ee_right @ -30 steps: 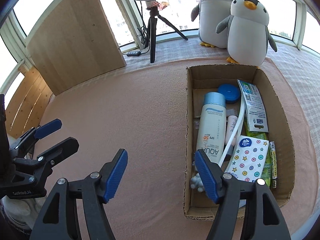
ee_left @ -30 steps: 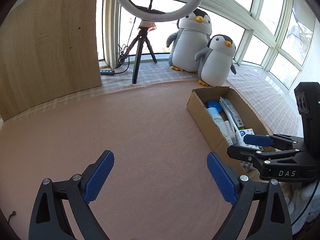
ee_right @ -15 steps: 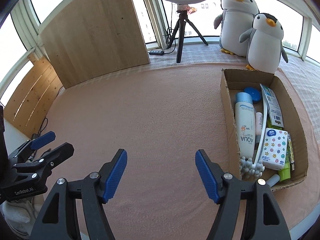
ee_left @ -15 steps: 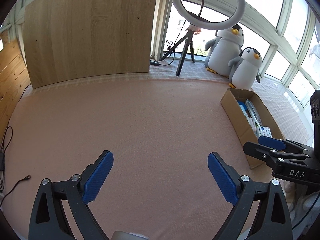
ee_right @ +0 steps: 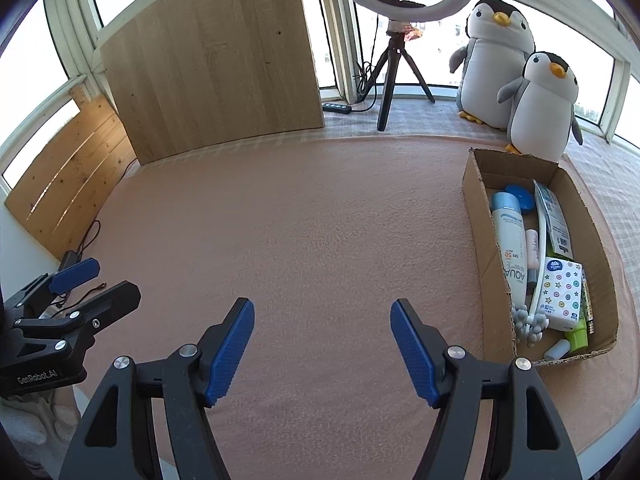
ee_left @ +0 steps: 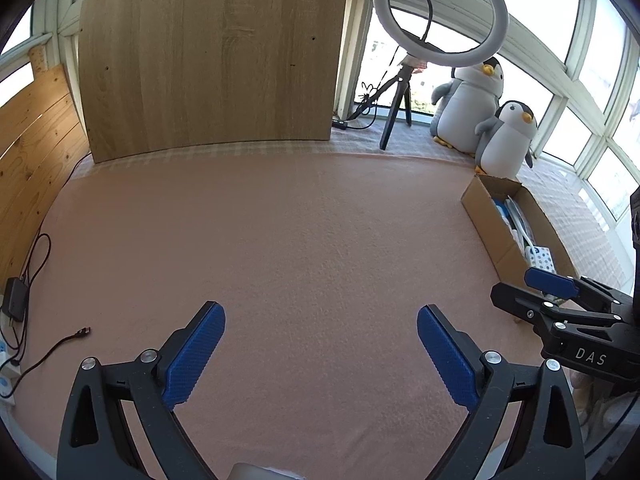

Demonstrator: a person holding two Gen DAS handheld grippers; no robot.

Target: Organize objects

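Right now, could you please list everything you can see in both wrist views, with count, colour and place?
Cardboard box: one, brown, right side of the pink mat.
Sunscreen tube: one, white with blue cap, lying in the box.
Tissue pack: one, white with coloured dots, in the box.
Round lid: one, blue, far end of the box.
Plush penguins: two, grey and white, behind the box.
Ring light: one, white, on a black tripod by the window.
Wooden board: one, light oak, upright at the back.
Pink mat: one, covering the table.
Left gripper: black with blue pads, open, empty.
Right gripper: same, open, empty.
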